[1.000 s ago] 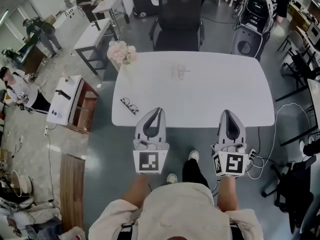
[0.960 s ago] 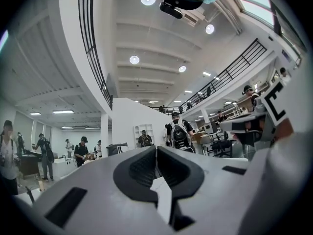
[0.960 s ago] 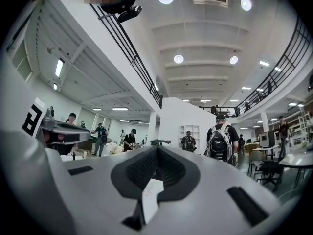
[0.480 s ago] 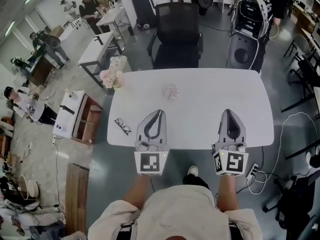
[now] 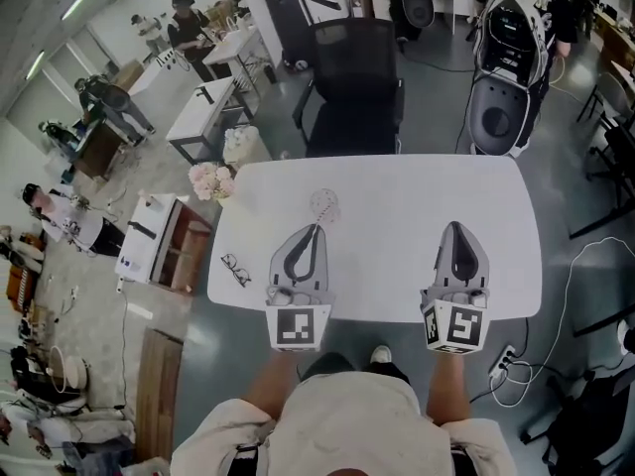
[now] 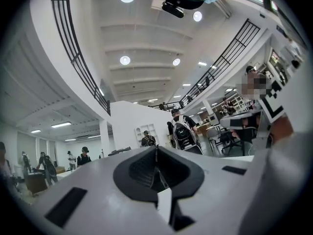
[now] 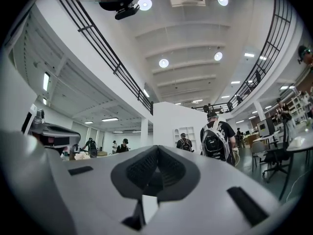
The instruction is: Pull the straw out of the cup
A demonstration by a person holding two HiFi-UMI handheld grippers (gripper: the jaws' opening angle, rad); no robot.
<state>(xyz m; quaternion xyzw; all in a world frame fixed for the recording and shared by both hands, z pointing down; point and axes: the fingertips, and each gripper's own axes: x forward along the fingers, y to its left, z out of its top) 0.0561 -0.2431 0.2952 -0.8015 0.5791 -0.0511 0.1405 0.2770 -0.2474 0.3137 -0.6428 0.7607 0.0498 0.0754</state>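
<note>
- Cup (image 5: pixel 323 204), clear, stands on the white table (image 5: pixel 397 191), just beyond the tip of our left gripper (image 5: pixel 317 229).
- We hold left gripper and right gripper (image 5: pixel 454 228) pinched together, empty.
- Straw too faint to place.

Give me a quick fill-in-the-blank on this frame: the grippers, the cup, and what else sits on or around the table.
The left gripper and right gripper both have their jaws ____, holding nothing.
The cup stands on the table nearer the ____ gripper.
The glasses lie by the table's edge on the ____ gripper's side.
The chair beyond the table is ____ in colour.
Missing words: shut; left; left; black.
</note>
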